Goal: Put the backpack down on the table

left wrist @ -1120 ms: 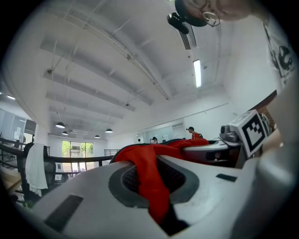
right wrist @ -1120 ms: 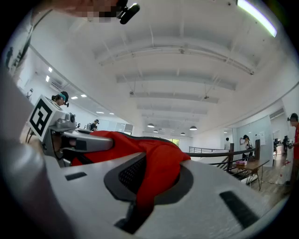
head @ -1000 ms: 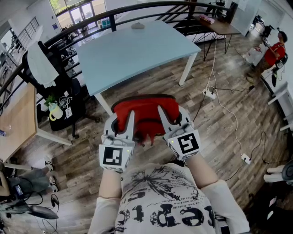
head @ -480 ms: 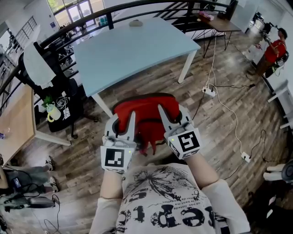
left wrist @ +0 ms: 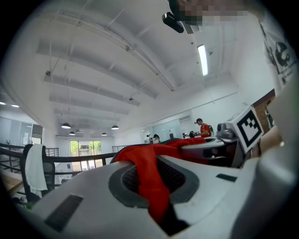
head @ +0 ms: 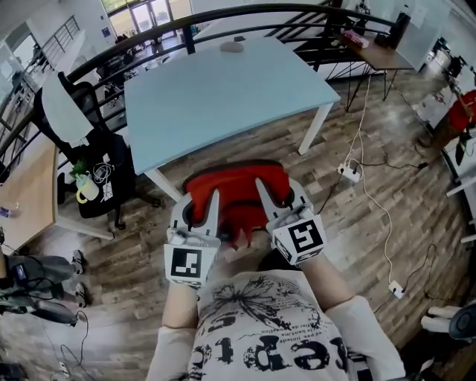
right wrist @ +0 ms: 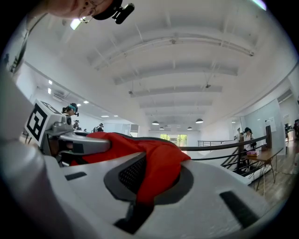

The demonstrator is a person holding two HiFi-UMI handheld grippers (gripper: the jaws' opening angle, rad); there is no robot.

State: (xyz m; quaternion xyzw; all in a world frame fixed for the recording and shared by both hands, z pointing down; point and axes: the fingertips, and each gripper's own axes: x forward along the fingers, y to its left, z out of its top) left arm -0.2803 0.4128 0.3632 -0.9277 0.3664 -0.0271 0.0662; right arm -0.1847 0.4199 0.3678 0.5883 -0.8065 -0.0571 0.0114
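A red backpack (head: 234,195) with a dark rim hangs between my two grippers in the head view, in front of the pale blue table (head: 223,85). My left gripper (head: 201,202) is shut on red fabric at the backpack's left side; that fabric (left wrist: 148,179) is pinched between its pads in the left gripper view. My right gripper (head: 273,195) is shut on the right side, with red fabric (right wrist: 156,168) clamped between its pads. Both grippers point level toward the table. The backpack's lower part is hidden behind the grippers.
A small grey object (head: 232,46) lies at the table's far edge. A black office chair (head: 89,141) with a white cloth stands at the left, beside a wooden desk (head: 26,193). A power strip and cable (head: 349,171) lie on the wood floor at the right. A dark railing (head: 223,18) runs behind.
Both grippers have carried the backpack forward toward the table; the table's near edge now sits closer to the backpack. The grip on the fabric is unchanged.
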